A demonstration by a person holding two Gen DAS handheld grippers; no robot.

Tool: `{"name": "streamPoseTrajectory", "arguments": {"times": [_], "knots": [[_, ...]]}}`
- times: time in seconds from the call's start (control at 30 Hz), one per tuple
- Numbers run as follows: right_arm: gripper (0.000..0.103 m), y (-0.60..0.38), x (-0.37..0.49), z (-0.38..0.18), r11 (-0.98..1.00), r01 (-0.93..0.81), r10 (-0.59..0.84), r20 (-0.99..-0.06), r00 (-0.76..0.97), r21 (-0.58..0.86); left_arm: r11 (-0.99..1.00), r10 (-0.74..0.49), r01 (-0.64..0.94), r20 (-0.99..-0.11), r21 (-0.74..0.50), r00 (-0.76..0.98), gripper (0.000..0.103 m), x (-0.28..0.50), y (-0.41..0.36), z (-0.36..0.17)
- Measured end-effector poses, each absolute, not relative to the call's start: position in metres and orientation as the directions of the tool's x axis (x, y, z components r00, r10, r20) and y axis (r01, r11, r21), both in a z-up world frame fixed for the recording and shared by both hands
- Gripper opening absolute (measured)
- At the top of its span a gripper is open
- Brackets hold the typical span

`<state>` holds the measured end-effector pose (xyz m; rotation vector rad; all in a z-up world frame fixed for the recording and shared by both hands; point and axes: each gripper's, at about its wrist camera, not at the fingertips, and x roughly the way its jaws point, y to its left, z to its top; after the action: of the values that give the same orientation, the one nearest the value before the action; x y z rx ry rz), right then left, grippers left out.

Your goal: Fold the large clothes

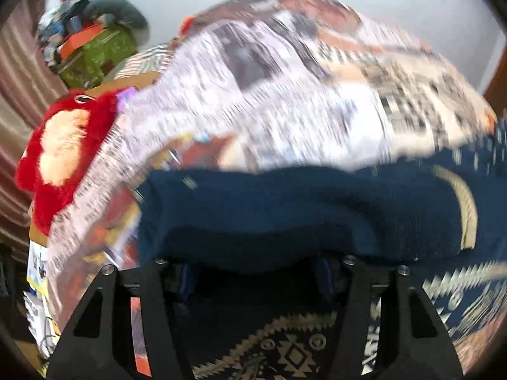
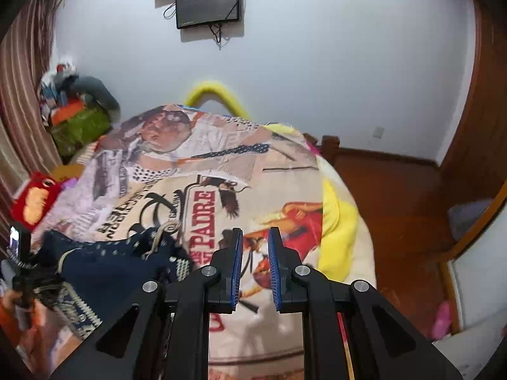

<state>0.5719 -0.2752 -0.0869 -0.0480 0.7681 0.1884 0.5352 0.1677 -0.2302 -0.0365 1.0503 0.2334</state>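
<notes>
A dark blue sweater [image 1: 285, 215] with a tan patterned band lies bunched at the near left part of a bed, on top of a printed blanket [image 2: 221, 196] that covers the whole mattress. In the left wrist view a thick fold of the sweater bulges right over the left claw [image 1: 253, 272], hiding its fingertips; whether the pads press on the cloth cannot be told, and that view is blurred. The right claw [image 2: 255, 269] hangs above the blanket, just right of the sweater, its blue pads nearly together with only a thin gap and nothing between them. The blanket to the right of the sweater and toward the far end of the bed lies flat and bare up to a yellow cloth [image 2: 336, 224] along the right edge. A red plush toy [image 2: 35, 202] sits at the left edge, near a striped curtain [image 2: 22, 95]. Beyond the right edge is open wooden floor [image 2: 396, 209].
</notes>
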Motion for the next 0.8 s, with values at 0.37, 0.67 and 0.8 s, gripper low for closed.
{"name": "streamPoseTrajectory", "arguments": {"times": [0.37,0.67,0.8], "knots": [[0.012,-0.171,0.512,-0.154,0.837,-0.526,0.427,-0.779,0.459,0.149,0.947,0.136,-0.315,-0.804,-0.067,0.579,0.062,0.509,0.212,-0.161],[0.012,-0.093,0.537,-0.204,0.817,-0.574,0.343,-0.851,0.398,0.061,0.993,0.095,-0.103,-0.863,0.051,0.496,0.063,0.493,0.193,-0.202],[0.012,-0.095,0.574,-0.174,0.874,-0.486,0.299,-0.774,0.558,-0.013,0.993,0.107,-0.091,-0.892,0.074,0.439,0.063,0.499,0.195,-0.228]]}}
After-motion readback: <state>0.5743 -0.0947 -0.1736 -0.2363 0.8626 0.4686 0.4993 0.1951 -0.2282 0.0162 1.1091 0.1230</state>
